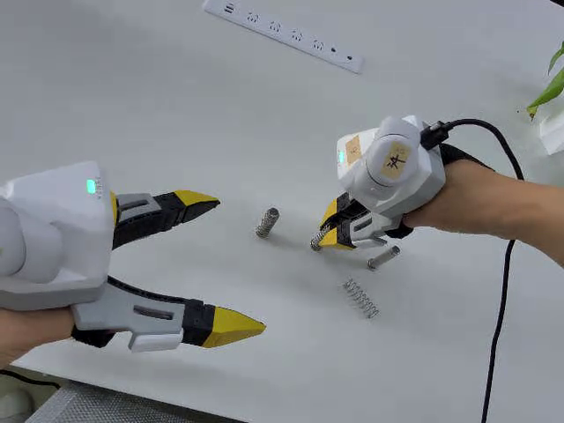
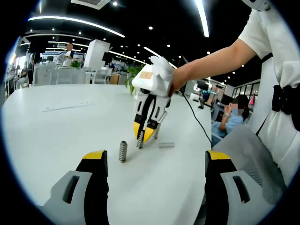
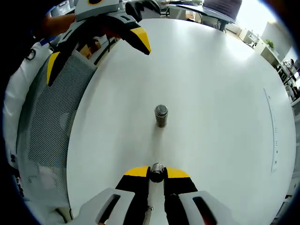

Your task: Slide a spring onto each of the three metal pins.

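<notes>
One metal pin with a spring on it stands upright mid-table. My right gripper points down at the table, shut on a second pin that seems to have spring coils round it. Just right of it lie a bare pin and a loose spring. My left gripper hovers open and empty, left of the standing pin.
A white power strip lies at the far edge of the white table. A black cable trails from the right gripper toward the near edge. Plant leaves show at the right. A mesh chair sits beside the table.
</notes>
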Demonstrator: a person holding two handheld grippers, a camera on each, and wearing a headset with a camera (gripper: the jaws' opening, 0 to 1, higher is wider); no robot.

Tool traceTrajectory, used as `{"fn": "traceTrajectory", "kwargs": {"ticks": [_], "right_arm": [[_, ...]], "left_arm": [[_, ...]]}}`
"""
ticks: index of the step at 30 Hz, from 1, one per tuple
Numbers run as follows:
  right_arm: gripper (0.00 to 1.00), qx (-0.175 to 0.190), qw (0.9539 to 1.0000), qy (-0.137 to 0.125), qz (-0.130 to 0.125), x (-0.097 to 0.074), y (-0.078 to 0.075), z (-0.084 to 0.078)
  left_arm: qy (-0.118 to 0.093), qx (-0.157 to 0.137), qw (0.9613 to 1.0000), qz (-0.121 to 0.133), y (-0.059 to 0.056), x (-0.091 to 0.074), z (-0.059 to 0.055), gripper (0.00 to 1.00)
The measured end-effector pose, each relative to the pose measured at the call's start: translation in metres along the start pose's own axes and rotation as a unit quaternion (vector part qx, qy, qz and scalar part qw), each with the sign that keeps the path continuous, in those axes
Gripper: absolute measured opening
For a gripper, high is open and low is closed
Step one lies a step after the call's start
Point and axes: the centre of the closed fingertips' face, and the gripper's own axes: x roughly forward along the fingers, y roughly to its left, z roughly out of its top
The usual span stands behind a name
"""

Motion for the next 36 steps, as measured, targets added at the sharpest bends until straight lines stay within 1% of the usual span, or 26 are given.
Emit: {"fn": "traceTrajectory", "kwargs": {"ticks": [13,20,24,28,30,32,34,36], "right_arm": [[0.14,0.006,1.0000,-0.007,-0.003,-0.002,-0.001,0.002],[0.20,0.019,0.9995,-0.023,-0.012,-0.011,-0.002,0.005],[0.24,0.031,0.9986,-0.039,-0.016,-0.019,-0.001,0.008],[0.30,0.038,0.9977,-0.053,-0.020,-0.026,0.002,0.009],[0.32,0.041,0.9968,-0.065,-0.024,-0.031,0.004,0.011],[0.36,0.053,0.9947,-0.084,-0.026,-0.037,0.006,0.014],[0.42,0.056,0.9926,-0.104,-0.028,-0.044,0.010,0.017],[0.46,0.063,0.9903,-0.119,-0.035,-0.051,0.014,0.018]], "left_arm": [[0.002,0.003,1.0000,0.000,0.000,-0.001,0.001,0.84],[0.006,0.008,0.9999,-0.001,-0.001,-0.002,0.002,0.84],[0.009,0.013,0.9999,-0.002,-0.002,-0.002,0.004,0.84],[0.014,0.019,0.9997,-0.003,-0.004,-0.003,0.004,0.84],[0.017,0.022,0.9996,-0.004,-0.005,-0.003,0.005,0.84],[0.020,0.026,0.9995,-0.005,-0.005,-0.004,0.005,0.84],[0.022,0.028,0.9993,-0.005,-0.005,-0.005,0.005,0.84],[0.025,0.031,0.9992,-0.005,-0.005,-0.006,0.006,0.84]]}}
